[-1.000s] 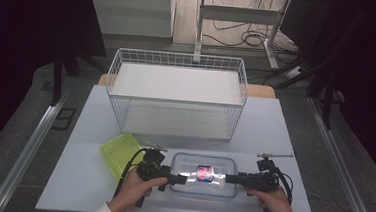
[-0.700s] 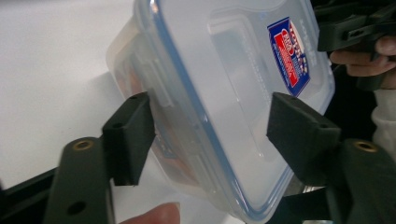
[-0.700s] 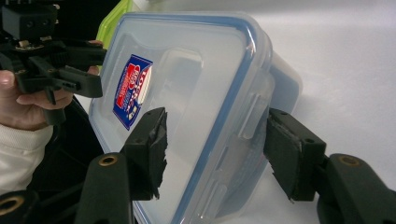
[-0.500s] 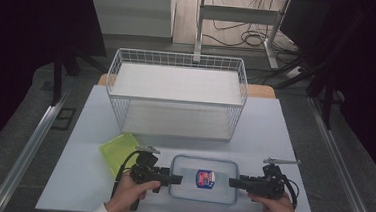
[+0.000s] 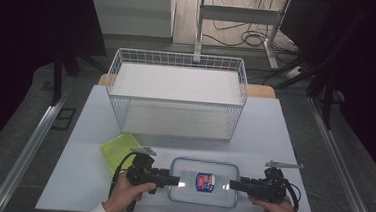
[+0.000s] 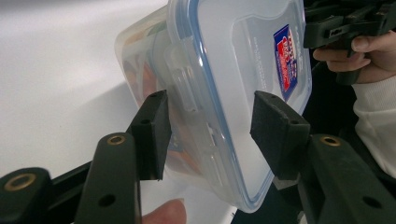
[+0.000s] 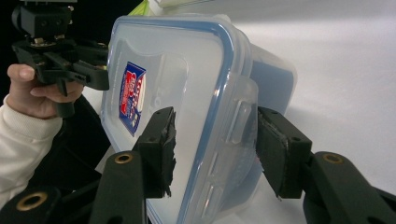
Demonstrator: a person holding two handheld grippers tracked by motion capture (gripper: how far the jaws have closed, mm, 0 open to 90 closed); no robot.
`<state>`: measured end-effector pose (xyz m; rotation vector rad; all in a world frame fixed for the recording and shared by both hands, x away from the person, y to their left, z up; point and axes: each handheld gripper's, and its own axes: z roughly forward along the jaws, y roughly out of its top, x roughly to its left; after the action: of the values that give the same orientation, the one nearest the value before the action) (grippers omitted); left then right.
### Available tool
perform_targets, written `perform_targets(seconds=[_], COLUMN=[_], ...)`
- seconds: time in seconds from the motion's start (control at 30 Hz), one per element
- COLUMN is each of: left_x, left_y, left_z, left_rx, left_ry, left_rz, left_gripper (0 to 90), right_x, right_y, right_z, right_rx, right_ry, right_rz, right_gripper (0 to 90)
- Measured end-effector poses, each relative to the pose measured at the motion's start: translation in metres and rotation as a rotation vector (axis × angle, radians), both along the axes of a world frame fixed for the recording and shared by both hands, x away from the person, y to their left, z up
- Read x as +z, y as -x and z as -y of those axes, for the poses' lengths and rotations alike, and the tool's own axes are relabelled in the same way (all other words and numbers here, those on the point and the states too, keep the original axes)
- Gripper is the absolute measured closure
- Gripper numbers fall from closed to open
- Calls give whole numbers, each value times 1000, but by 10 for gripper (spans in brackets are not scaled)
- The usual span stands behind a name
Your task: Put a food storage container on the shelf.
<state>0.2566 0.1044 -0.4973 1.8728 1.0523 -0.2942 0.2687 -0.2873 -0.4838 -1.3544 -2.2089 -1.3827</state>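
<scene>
Clear lidded food container (image 5: 203, 182) sits at the bench's (image 5: 94, 129) near edge — left hand-held gripper (image 5: 176, 181) and right hand-held gripper (image 5: 232, 185) have just been closing on its end latches, jaws half-open, pads not quite pressing.

Lidded plastic container (image 5: 203, 181)
Clear, blue-rimmed, red-and-blue label on top (side latches visible), lying flat near the table's front edge.

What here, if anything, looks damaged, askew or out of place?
Little stands out. The clear lidded container lies flat and square between the two grippers, with no spill around it. The one oddity is wear: the pads of the right gripper look frayed and chipped along their edges. The wire basket stands straight.
</scene>
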Motion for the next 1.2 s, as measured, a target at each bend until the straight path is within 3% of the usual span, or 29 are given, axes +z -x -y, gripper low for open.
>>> perform_targets(seconds=[0.63, 1.2], left_x=[6, 31], left_y=[8, 13], left_z=[1, -3], left_rx=[35, 41], left_ry=[-21, -29], left_rz=[64, 154], left_gripper=[511, 516], right_x=[6, 26], right_y=[5, 9], right_z=[-3, -6], right_rx=[-38, -32], right_ry=[-17, -31], right_rz=[48, 146], right_gripper=[516, 516])
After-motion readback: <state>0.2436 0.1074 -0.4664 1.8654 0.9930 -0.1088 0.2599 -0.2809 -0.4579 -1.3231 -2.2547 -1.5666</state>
